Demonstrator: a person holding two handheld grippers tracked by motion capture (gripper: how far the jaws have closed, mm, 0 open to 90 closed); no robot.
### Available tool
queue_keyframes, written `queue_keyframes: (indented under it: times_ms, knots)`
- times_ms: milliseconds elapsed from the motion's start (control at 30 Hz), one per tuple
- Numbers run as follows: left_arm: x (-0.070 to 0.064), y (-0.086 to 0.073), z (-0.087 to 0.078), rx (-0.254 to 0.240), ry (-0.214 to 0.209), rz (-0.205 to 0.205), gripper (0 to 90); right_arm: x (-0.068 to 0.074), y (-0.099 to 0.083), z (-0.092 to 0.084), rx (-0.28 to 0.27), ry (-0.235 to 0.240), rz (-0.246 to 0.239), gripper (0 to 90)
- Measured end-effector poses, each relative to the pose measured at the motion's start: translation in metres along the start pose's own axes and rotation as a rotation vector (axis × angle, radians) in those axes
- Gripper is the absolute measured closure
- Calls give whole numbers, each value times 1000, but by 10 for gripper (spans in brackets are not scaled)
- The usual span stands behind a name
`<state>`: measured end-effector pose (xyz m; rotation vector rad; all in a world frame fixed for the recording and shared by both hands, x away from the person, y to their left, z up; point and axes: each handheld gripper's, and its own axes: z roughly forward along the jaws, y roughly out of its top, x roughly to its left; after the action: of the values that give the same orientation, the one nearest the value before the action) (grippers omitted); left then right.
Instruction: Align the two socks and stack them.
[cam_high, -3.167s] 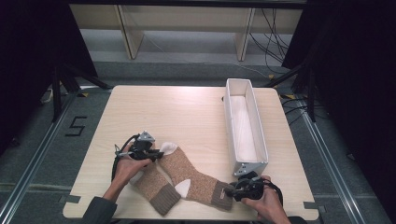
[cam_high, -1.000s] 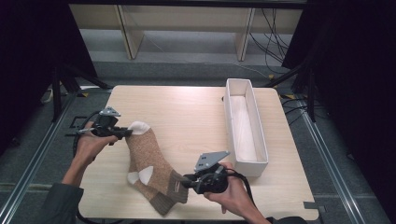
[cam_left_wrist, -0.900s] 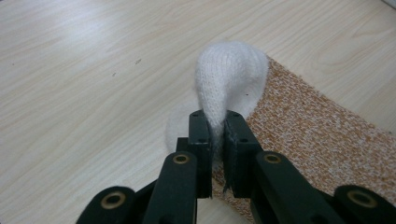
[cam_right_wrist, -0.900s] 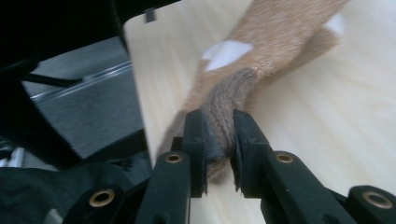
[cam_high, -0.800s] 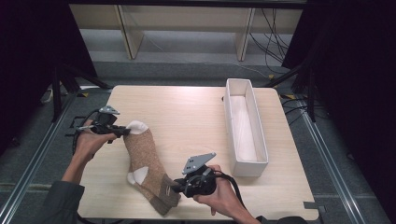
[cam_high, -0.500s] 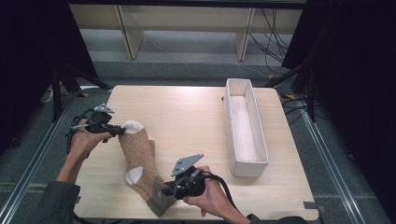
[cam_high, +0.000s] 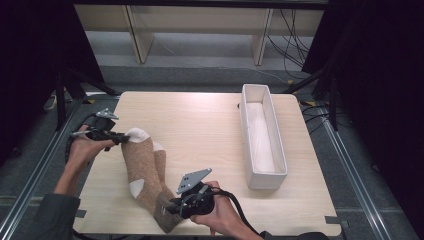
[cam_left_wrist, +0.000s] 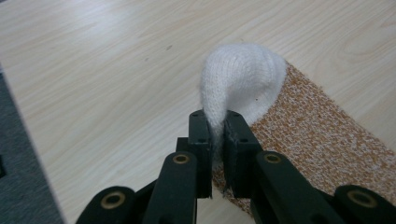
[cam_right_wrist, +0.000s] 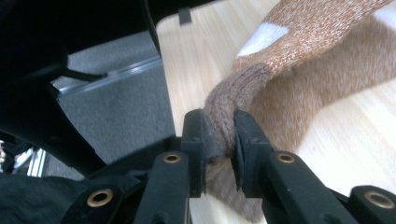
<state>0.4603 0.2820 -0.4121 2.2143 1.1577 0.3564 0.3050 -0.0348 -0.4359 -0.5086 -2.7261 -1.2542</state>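
While both ends are gripped, the brown sock is catalogued as stretched lengthwise over the left front part of the table, a second brown sock seemingly lying under or beside it, though the overlap cannot be told exactly. Left gripper: jaws clamped on the white toe, as seen in the left gripper view. Right gripper: jaws clamped on the darker ribbed cuff, near the table's front edge. White bin: set well apart at the right, nothing seen inside. Progress, by judgement: sock picked up at both ends and straightened; folding or pairing, and any placing in the bin, are judged not yet done
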Motion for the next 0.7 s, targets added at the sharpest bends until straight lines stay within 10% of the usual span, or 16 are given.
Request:
queue_keyframes:
  times_ms: [400,700]
  knots:
    - [-4,4,69,116,33,-4,765,-14,-32,16,109,-60,49,664]
    - [0,-6,50,-23,52,-123,559,-15,-36,20,141,-75,25,617]
